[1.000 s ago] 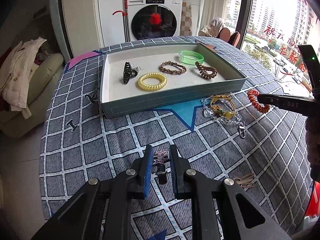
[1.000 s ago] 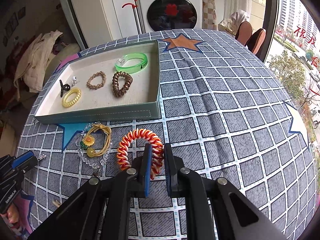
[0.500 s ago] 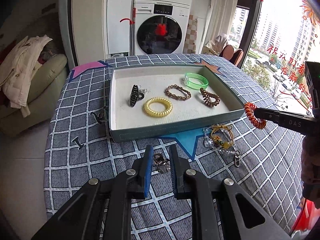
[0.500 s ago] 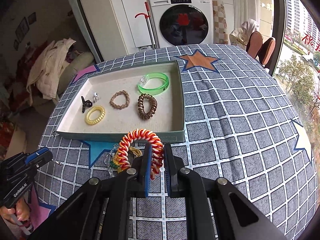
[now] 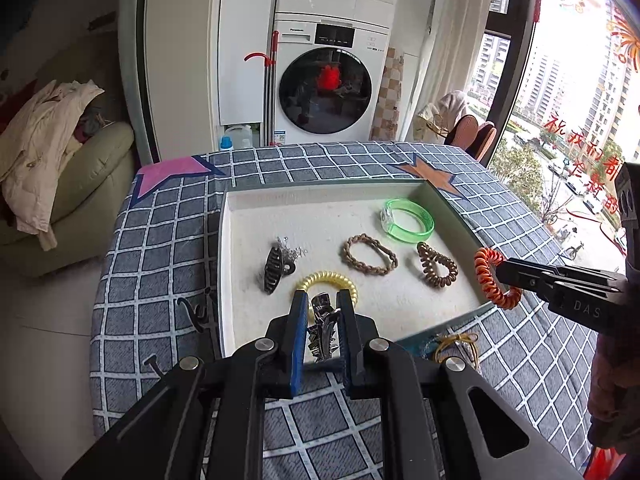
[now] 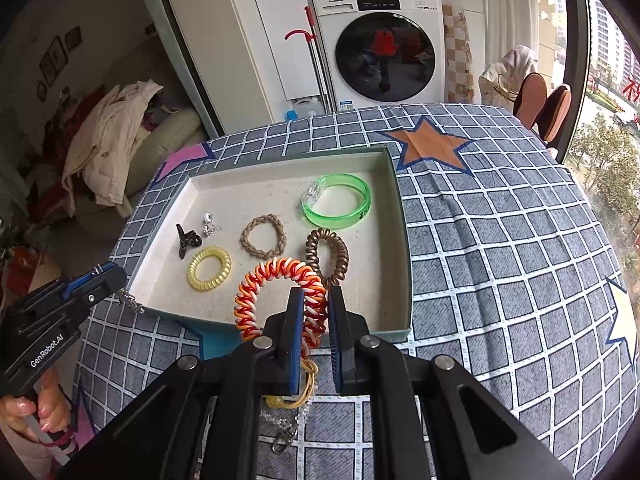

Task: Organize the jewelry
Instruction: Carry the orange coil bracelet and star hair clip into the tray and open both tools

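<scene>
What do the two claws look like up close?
Both are black plastic tools shaped like forked frames with silver round bolts. Each claw, the left claw and the right claw, has flat fingers with blue pads inside. White lettering marks their sides: "GenRobot.AI" on the left one. No cables show.

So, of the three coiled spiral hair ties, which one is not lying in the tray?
The orange, red and white spiral hair tie: the right claw holds it above the tray, while the yellow one and brown one lie inside.
</scene>
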`<state>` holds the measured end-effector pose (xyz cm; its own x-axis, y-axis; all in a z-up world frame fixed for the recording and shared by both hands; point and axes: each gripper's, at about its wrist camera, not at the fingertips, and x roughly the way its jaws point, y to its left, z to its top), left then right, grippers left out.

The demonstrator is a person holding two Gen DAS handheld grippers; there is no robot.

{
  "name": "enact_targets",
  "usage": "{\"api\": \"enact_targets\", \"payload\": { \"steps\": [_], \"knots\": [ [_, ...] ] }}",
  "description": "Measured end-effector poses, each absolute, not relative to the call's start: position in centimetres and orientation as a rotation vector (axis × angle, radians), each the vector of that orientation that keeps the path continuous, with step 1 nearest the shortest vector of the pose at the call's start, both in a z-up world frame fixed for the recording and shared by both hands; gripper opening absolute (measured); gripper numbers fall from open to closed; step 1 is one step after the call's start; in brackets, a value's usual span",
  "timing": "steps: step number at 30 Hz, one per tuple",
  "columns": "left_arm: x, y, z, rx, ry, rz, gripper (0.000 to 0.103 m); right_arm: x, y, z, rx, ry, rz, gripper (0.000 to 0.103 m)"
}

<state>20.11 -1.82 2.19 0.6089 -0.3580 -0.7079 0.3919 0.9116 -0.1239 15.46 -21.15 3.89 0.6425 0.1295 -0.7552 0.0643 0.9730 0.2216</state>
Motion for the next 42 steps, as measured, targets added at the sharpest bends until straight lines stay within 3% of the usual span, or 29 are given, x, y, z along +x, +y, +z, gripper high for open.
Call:
{"api": "enact_targets", "payload": {
  "steps": [20, 35, 38, 40, 42],
  "knots": [
    [26.8, -4.1, -3.8, 0.098, 1.013, -0.406, 0.034, 23.2, -18.5, -2.0, 0.236, 1.019, 0.077, 0.013],
    [27.4, -5.2, -3.7, 0.143, 0.954, -0.330, 0.034, 23.6, -21.1, -2.4, 0.181, 0.987, -0.049, 0.014],
    [26.9, -5.2, -3.5, 0.157, 0.936, -0.329, 0.034, 23.5, -20.9, -2.4, 0.193, 0.989, -0.038, 0.017],
    [26.6, -5.2, -3.2, 0.156, 0.930, -0.332, 0.034, 23.2, -20.9, -2.3, 0.202, 0.989, -0.028, 0.034],
    [26.4, -5.2, -2.9, 0.153, 0.925, -0.332, 0.034, 22.9, -20.8, -2.1, 0.210, 0.979, -0.020, 0.040]
  ]
}}
